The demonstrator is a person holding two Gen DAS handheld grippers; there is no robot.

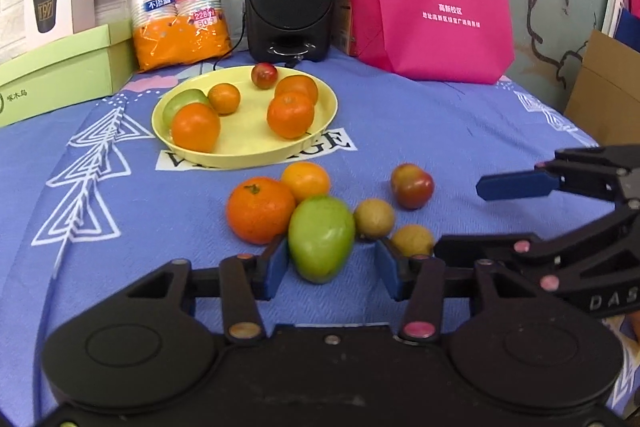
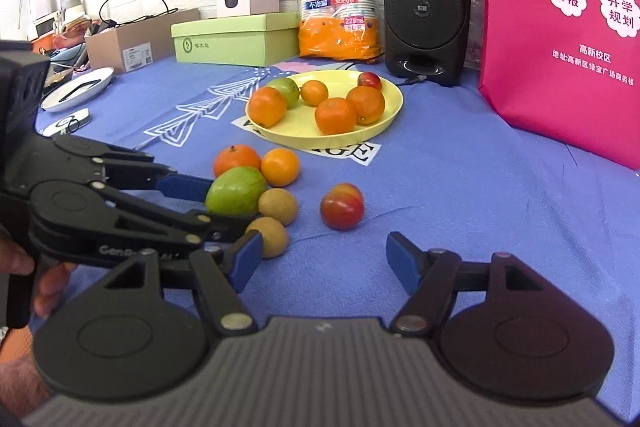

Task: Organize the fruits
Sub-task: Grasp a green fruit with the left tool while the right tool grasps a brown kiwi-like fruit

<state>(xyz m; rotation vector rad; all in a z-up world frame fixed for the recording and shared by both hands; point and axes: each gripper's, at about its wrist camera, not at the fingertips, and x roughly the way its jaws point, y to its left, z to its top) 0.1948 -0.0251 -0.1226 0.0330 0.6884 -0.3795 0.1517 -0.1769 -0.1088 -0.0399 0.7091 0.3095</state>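
Between my left gripper's [image 1: 332,267] blue pads sits the green mango [image 1: 321,238]; only one pad touches it. My right gripper [image 2: 324,261] gapes empty over the blue cloth [image 2: 460,167], near the red plum [image 2: 342,206].

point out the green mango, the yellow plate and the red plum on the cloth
green mango [image 1: 320,239]: left wrist view, middle of its skin.
yellow plate [image 1: 324,119]: left wrist view, right rim.
red plum [image 2: 342,207]: right wrist view, centre of the fruit.
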